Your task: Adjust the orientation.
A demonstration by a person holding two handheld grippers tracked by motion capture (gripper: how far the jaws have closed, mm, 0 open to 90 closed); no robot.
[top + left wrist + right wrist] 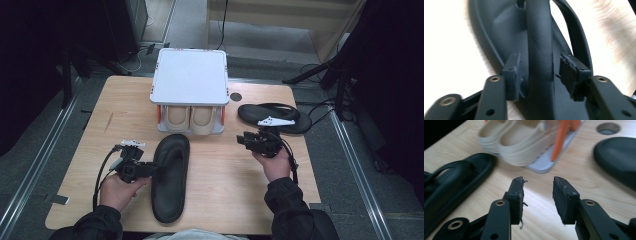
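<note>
A black flip-flop (172, 185) lies on the wooden table (225, 190) near the front edge, toe end towards the rack. My left gripper (150, 169) reaches in from its left side. In the left gripper view the jaws stand on either side of the flip-flop's strap (539, 37), and the pads (512, 72) are off it, so the left gripper (540, 72) is open. A second black flip-flop (272, 117) lies at the back right. My right gripper (245, 139) hovers in front of it, and the right gripper (537, 195) is open with only bare table between its jaws.
A small rack with a white top (190, 75) and orange posts (560, 140) stands at the back middle, and a pair of beige shoes (190, 119) sits on its lower shelf. A round hole (236, 96) is in the table right of the rack.
</note>
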